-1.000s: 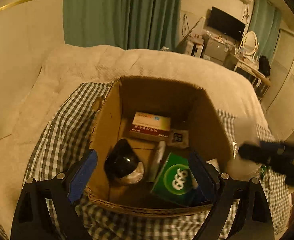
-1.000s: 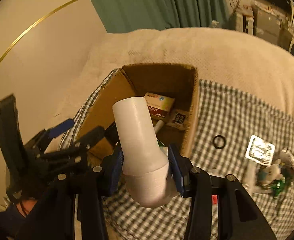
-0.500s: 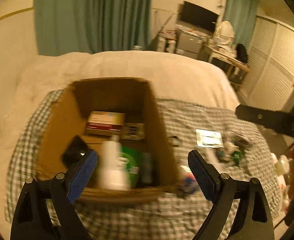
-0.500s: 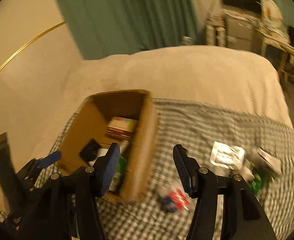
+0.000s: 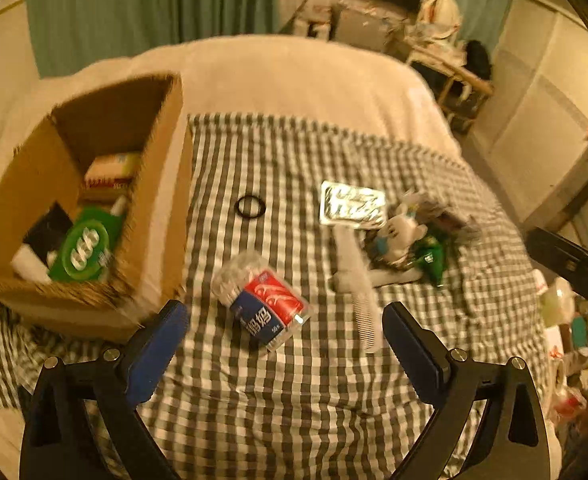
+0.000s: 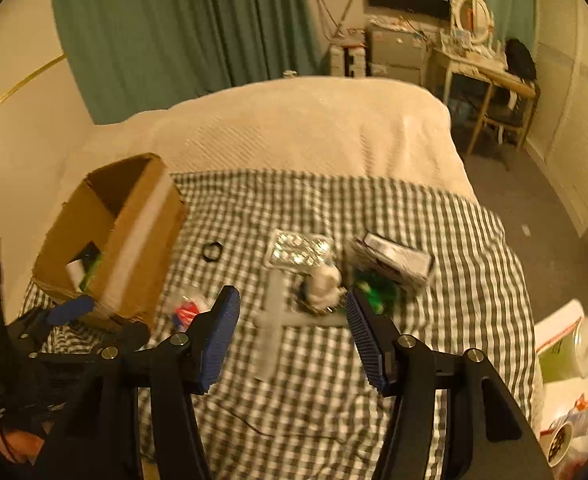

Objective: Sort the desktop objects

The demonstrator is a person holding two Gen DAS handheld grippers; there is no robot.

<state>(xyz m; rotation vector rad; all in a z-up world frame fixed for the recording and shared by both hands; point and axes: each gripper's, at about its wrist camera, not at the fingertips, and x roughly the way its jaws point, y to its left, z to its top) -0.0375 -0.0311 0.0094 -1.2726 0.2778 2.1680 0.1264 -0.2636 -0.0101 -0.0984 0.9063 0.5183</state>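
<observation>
A cardboard box (image 5: pixel 157 184) (image 6: pixel 133 240) stands at the left of the checked cloth and holds a green box (image 5: pixel 85 246), a white bottle (image 5: pixel 29 264) and other items. On the cloth lie a clear tub with a red and blue label (image 5: pixel 265 306), a black ring (image 5: pixel 249 206), a silver blister pack (image 5: pixel 352 204) (image 6: pixel 300 250), a white comb (image 5: pixel 360 300) and a small heap of items (image 5: pixel 414 240). My left gripper (image 5: pixel 285 332) is open and empty just before the tub. My right gripper (image 6: pixel 291 320) is open and empty above the comb (image 6: pixel 273 312).
The checked cloth (image 5: pixel 294 400) lies on a cream bedspread (image 6: pixel 294 128). A flat packet (image 6: pixel 394 258) lies at the right of the heap. Green curtains, a desk and a chair stand behind the bed. Bags and cups lie on the floor at the right.
My right gripper let go of the white bottle, which now lies in the box. Both grippers have swung right, away from the box, toward the loose items on the cloth.
</observation>
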